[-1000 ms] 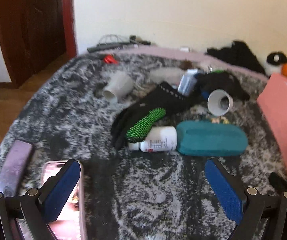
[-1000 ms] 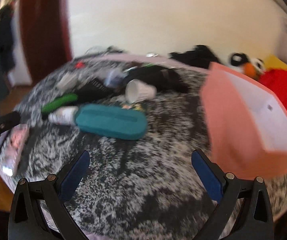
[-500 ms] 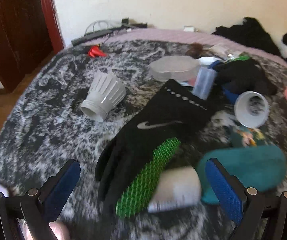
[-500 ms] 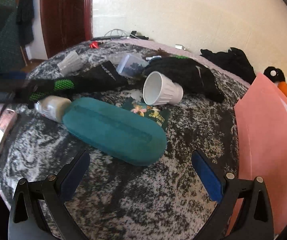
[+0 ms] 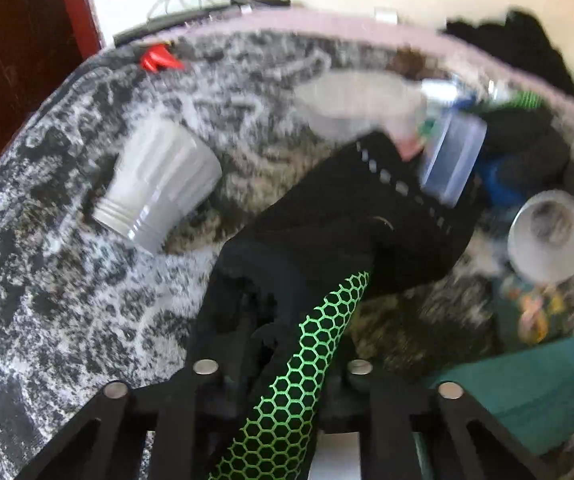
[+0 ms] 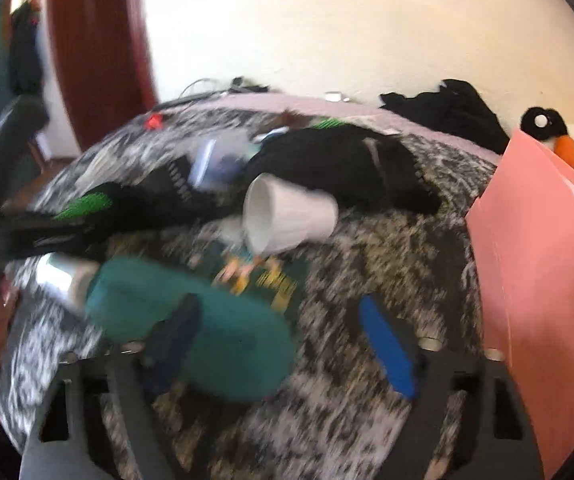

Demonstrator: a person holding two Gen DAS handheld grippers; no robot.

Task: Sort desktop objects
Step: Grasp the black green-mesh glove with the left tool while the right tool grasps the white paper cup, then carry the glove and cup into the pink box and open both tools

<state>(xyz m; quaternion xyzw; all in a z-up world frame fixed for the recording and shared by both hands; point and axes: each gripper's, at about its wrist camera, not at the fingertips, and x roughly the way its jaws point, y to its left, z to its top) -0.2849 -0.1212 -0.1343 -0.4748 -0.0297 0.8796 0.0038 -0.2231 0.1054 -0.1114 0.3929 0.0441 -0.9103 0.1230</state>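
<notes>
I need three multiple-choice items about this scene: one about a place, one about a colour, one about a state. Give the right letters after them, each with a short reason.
1. Where is the pink box?
A. right edge of the right wrist view
B. beside the door
C. under the glove

2. What colour is the honeycomb pattern on the black glove?
A. red
B. green
C. yellow

3. How does the white cup lie?
A. upright
B. upside down
C. on its side

Key: 1 A, it fills that edge. 2 B, green mesh runs between the left gripper jaws, which are shut on the glove. 3 C, its mouth faces sideways. The right gripper is open.
</notes>
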